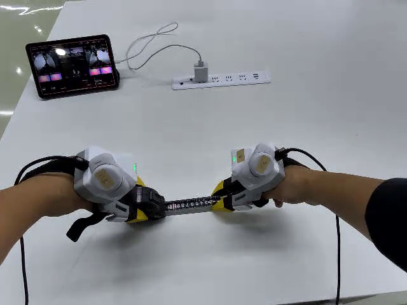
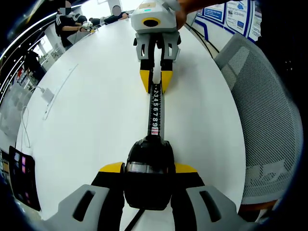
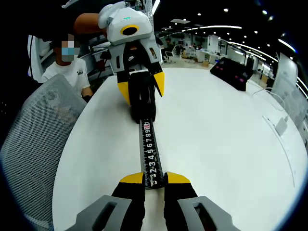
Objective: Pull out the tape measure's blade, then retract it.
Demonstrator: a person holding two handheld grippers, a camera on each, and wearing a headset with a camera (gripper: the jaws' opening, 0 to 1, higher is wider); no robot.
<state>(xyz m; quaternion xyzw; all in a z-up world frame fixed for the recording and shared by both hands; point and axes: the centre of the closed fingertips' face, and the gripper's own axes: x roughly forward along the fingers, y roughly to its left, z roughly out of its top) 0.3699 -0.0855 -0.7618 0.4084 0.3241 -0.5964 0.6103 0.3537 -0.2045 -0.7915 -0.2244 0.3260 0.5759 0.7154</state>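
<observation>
Clamping case (image 2: 149,166), left tongs (image 1: 142,204) hide sides; right tongs (image 3: 154,179) pinch blade (image 3: 147,144), tip hidden.

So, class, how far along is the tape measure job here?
Done: a short stretch of blade is out. In hand: the left gripper clamps the case, and the right gripper pinches the blade's tip. Left: perhaps more pulling, then retracting it.

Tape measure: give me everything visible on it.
Black, glossy, plastic-looking case, clamped between the left gripper's yellow-tipped jaws. Its dark blade, printed with white numerals and a red mark near the case, is pulled out a short way, straight, over the white table. The right gripper pinches its free end.
</observation>
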